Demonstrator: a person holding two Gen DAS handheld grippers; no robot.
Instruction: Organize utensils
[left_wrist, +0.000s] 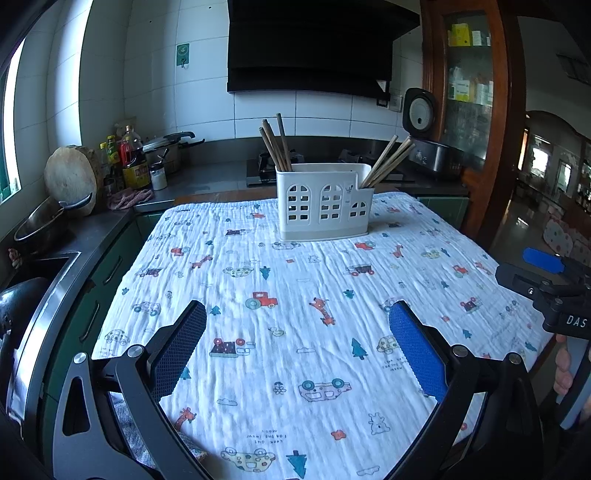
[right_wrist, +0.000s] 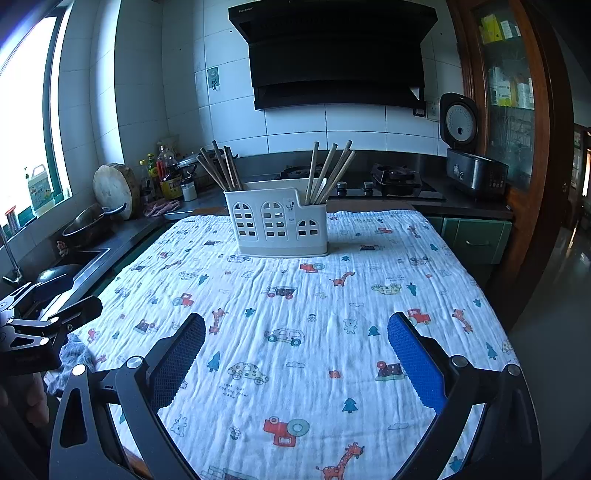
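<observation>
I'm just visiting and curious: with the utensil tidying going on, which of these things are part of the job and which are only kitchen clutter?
Part of the job:
white utensil holder
darker chopsticks in its left end
lighter chopsticks in its right end
left gripper and right gripper, both open

Just lying about:
rice cooker
sauce bottles
round chopping board
patterned cloth

White letters "DAS" readable on the black metal body of the right gripper, at the right edge of the left wrist view. Small brand lettering on the top left corner of the black range hood, too small to read surely. Tiny printed words on the white cartoon-patterned cloth, near a spotted car: "LOOK OUT FOR THE ... MOON", partly legible. Yellow label on the dark sauce bottle: illegible.
</observation>
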